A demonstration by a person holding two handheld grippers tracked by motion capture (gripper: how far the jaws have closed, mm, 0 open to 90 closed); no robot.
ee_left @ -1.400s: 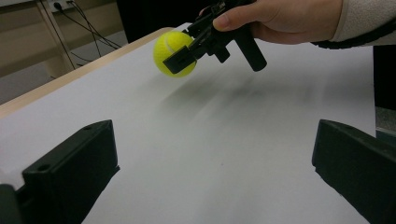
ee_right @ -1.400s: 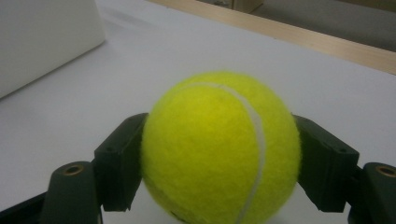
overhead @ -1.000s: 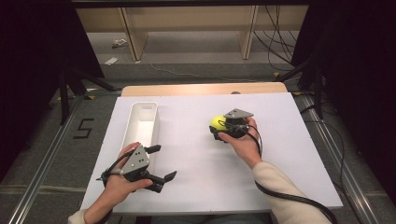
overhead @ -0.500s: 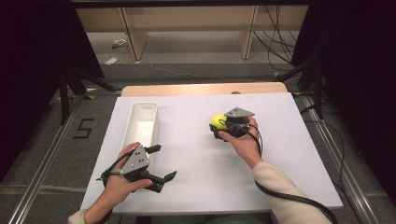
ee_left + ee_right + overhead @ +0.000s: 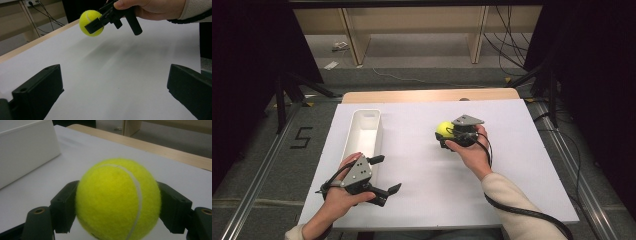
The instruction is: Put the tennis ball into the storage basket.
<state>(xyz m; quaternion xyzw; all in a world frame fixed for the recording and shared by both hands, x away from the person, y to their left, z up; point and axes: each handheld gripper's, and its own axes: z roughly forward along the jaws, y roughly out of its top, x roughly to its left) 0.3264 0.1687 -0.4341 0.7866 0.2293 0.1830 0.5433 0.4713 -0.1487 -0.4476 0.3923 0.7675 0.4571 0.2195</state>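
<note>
A: High view, why are you holding there?
B: My right gripper [image 5: 447, 134] is clamping the tennis ball [image 5: 443, 129] right of the white bin [image 5: 364, 131].
A: Gripper views?
B: My left gripper [image 5: 110, 92] is idling wide open; 2 jaws are squeezing the ball's sides for carrying

One yellow tennis ball [image 5: 443, 129] is on view, clamped between the jaws of the right gripper [image 5: 451, 135]. One long white bin [image 5: 364, 132] stands on the one white table [image 5: 422, 195]. There are two grippers in all, the right one and the left gripper [image 5: 384, 174], each with two black jaws, so four jaws counted. Two hands hold them: one left hand [image 5: 339, 195], one right hand [image 5: 472, 150]
</note>
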